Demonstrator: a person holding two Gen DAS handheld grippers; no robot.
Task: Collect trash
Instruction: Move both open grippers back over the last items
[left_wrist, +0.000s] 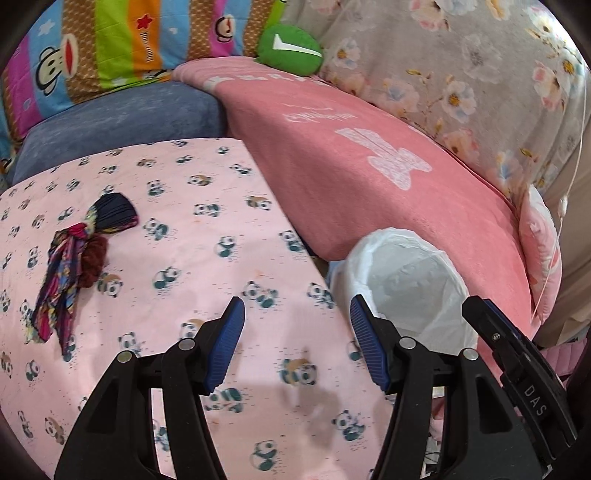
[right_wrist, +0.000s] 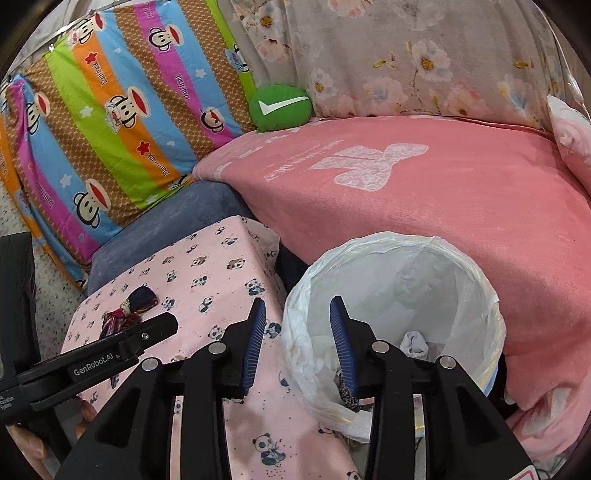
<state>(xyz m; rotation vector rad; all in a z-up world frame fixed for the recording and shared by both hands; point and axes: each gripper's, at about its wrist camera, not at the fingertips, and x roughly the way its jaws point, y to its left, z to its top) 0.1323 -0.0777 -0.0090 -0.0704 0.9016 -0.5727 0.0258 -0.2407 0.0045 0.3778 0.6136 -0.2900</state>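
The left gripper (left_wrist: 297, 321) hangs above the panda-print cloth (left_wrist: 192, 258) with its two blue-padded fingers spread wide and nothing between them; neither pad touches the cloth. The right gripper (right_wrist: 297, 325) is also spread wide and empty, its right finger above the mouth of the bin (right_wrist: 476, 266) and its left finger over the edge of the same cloth, just beside the bin.

The bin is lined with a white plastic bag and stands between the panda-print cloth and the pink blanket (right_wrist: 424, 206). At its bottom lie a few bits of trash (right_wrist: 415, 345), including something pale and crumpled and a dark patterned scrap.

On the cloth, well away from the bin on its far left side, lies a bundle of rags (left_wrist: 77, 258): a dark blue pleated piece, a maroon scrunched piece and a multicoloured strip, all touching. Behind the bin, a green cushion (right_wrist: 279, 107) rests at the back of the pink blanket.
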